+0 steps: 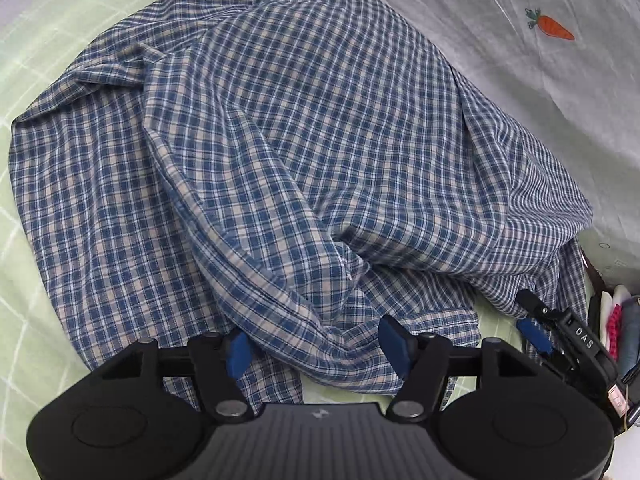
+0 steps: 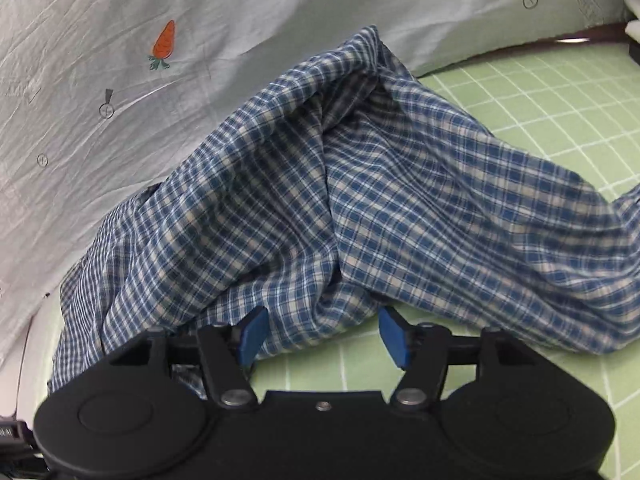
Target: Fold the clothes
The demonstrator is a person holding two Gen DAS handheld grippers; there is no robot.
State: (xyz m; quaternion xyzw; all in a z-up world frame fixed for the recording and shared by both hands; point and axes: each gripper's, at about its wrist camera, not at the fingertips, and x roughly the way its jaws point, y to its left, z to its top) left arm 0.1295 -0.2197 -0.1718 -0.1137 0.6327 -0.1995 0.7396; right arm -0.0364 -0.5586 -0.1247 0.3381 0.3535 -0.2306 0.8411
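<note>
One plaid shirt (image 1: 288, 152) lies crumpled on the green grid mat (image 1: 36, 60), its far right edge against the grey carrot-print sheet (image 1: 520, 80). Left gripper (image 1: 316, 346) hangs over the shirt's near hem, jaws apart, cloth lying between the blue pads but not pinched. Right gripper (image 2: 322, 336) is at the near right hem, also open, with fabric between its pads. Two grippers, one shirt.

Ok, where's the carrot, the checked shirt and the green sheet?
carrot (image 2: 164, 42): right wrist view, orange body.
checked shirt (image 1: 304, 152): left wrist view, middle of the cloth.
green sheet (image 2: 552, 92): right wrist view, bare gridded part.
</note>
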